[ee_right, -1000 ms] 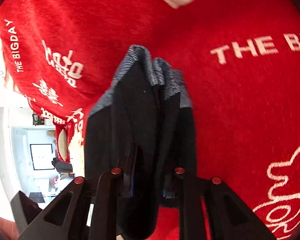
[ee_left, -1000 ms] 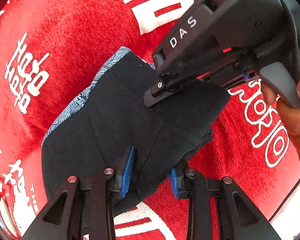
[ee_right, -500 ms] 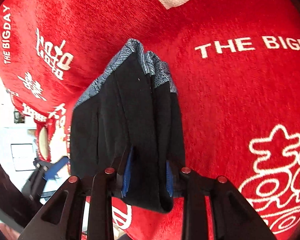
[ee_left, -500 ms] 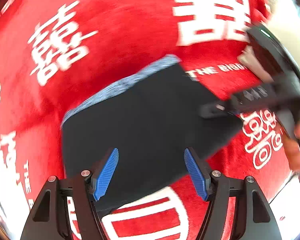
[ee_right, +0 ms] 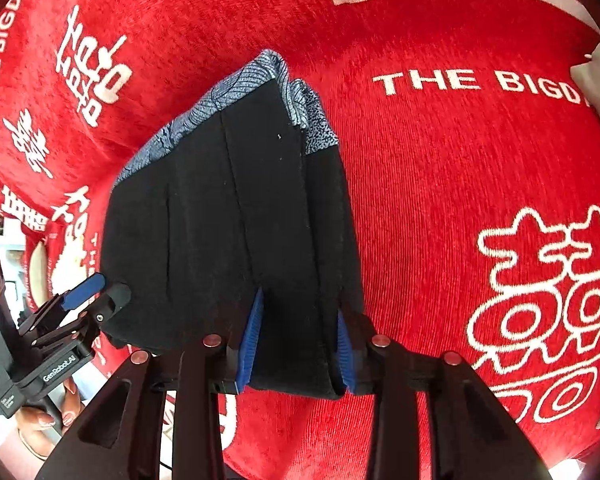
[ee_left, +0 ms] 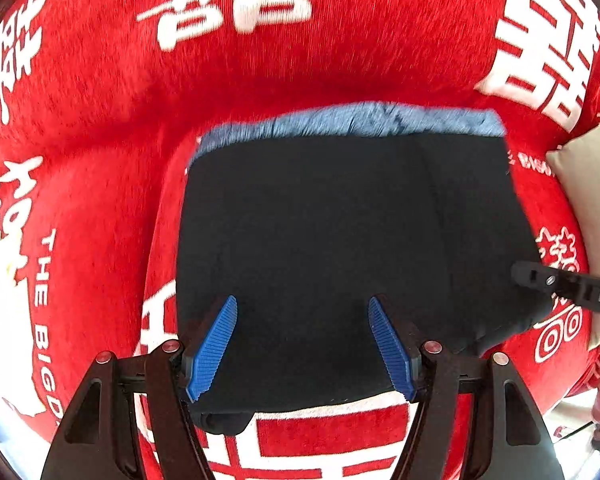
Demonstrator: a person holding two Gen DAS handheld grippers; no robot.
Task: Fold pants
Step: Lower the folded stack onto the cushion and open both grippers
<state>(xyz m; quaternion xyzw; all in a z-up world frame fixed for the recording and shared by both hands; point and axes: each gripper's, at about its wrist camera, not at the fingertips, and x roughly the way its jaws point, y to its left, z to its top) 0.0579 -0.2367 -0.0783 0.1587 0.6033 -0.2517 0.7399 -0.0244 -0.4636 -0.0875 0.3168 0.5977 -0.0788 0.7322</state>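
Note:
The black pants [ee_left: 340,240] with a blue patterned waistband [ee_left: 348,122] lie folded into a compact rectangle on the red cloth [ee_left: 260,60]. My left gripper [ee_left: 302,344] is open, its blue pads [ee_left: 214,348] spread above the near edge of the pants, holding nothing. My right gripper [ee_right: 298,344] has its blue pads [ee_right: 252,340] on either side of the near edge of the folded pants [ee_right: 236,232] and grips it. The left gripper also shows in the right wrist view [ee_right: 84,296], open at the pants' left edge. The right gripper tip shows in the left wrist view [ee_left: 540,278].
The red cloth [ee_right: 460,160] with white characters and "THE BIGDAY" lettering covers the whole surface. A beige cushion [ee_left: 584,184] lies at the right. A room and floor [ee_right: 4,240] show beyond the left edge of the cloth in the right wrist view.
My left gripper has let go of the pants, opened and drawn back over the near edge. The pants have settled flat on the cloth. My right gripper still holds its edge.

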